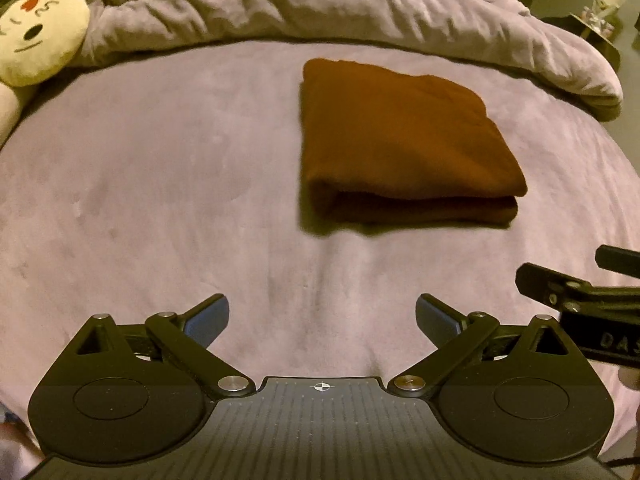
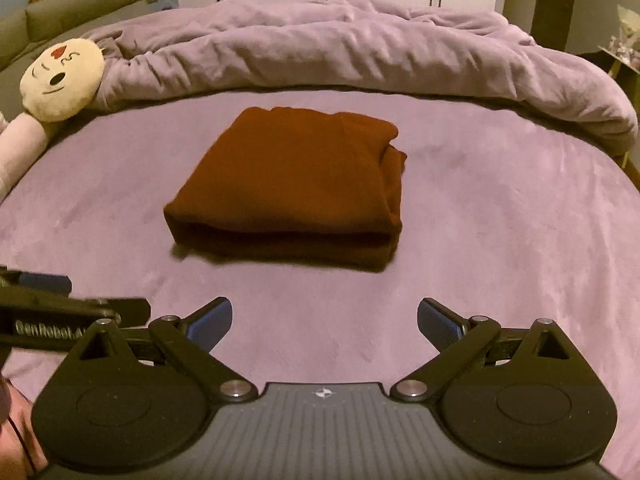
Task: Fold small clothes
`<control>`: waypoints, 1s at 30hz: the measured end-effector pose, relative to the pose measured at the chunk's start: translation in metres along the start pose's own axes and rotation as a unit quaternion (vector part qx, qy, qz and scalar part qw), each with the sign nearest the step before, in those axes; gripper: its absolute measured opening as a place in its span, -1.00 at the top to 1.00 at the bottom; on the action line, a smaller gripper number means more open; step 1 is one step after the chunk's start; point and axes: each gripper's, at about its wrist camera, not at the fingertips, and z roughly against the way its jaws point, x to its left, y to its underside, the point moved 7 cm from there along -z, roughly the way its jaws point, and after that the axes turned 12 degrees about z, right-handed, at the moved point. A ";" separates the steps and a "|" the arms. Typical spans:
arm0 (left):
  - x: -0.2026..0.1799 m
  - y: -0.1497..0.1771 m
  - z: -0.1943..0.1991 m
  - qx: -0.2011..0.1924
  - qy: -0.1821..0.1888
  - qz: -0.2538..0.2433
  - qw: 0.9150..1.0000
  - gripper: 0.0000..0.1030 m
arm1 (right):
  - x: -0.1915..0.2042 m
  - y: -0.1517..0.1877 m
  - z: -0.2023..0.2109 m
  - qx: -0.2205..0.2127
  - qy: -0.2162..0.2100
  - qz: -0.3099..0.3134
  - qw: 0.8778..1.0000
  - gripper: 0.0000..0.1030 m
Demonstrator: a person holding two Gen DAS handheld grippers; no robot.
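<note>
Garment: I see the rust-brown folded garment (image 2: 288, 188) lying flat on the mauve bed sheet (image 2: 500, 240), apart from both grippers.
Left gripper (image 1: 322, 320): I have its jaws spread wide, nothing between them.
Right gripper (image 2: 325, 322): spread wide too, empty over bare sheet.
Background: rumpled duvet (image 2: 340, 52) behind; cream plush toy (image 2: 62, 80) far left.
</note>
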 end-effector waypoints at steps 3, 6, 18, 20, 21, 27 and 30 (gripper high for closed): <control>-0.001 -0.004 0.002 -0.004 -0.008 -0.006 1.000 -0.99 | 0.000 -0.003 0.000 0.016 0.008 0.000 1.000 -0.92; -0.001 -0.008 0.004 -0.006 -0.007 -0.002 1.000 -0.99 | 0.001 -0.005 0.002 0.017 0.012 0.003 1.000 -0.92; -0.001 -0.014 0.007 -0.007 -0.014 -0.008 1.000 -1.00 | -0.007 -0.012 0.006 0.032 0.033 -0.007 0.999 -0.92; -0.002 -0.013 0.007 -0.007 -0.016 -0.008 1.000 -1.00 | -0.007 -0.011 0.006 0.033 0.033 -0.006 0.999 -0.92; -0.002 -0.013 0.007 -0.007 -0.015 -0.007 1.000 -1.00 | -0.007 -0.012 0.006 0.033 0.033 -0.005 0.999 -0.92; -0.002 -0.013 0.008 -0.010 -0.015 -0.005 1.000 -1.00 | -0.006 -0.012 0.006 0.034 0.033 -0.008 0.999 -0.92; -0.003 -0.012 0.007 -0.010 -0.014 -0.006 1.000 -1.00 | -0.007 -0.012 0.007 0.034 0.033 -0.008 0.999 -0.92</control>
